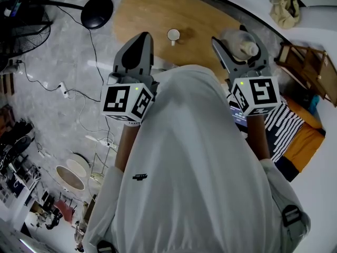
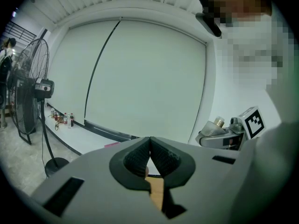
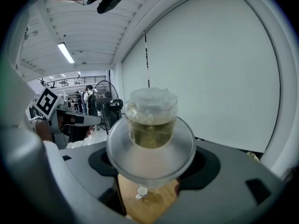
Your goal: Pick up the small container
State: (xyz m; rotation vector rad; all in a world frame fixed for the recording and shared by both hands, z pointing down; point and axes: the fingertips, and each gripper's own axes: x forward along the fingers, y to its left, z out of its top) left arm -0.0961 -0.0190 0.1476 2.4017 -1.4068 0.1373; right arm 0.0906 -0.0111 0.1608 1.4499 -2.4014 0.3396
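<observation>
Your white shirt [image 1: 200, 157] fills the foreground; beyond it the right gripper [image 3: 152, 164] carries the glass while the left gripper [image 2: 149, 158] hangs empty.

Between the right jaws, which stand fairly wide and clamp it from both sides, sits the clear glass container with a flared skirt and pale yellow liquid [image 3: 150, 125]. I take it for the task's small container, and it is lifted clear of the round wooden table [image 3: 156, 206] below the jaws. You hold it upright, likely so the liquid stays in. One small white cup [image 3: 141, 191] sits on that table, directly under the jaws. Your left jaws are pressed together with nothing between them, off to the side of the right jaws, probably because one grip is enough.
</observation>
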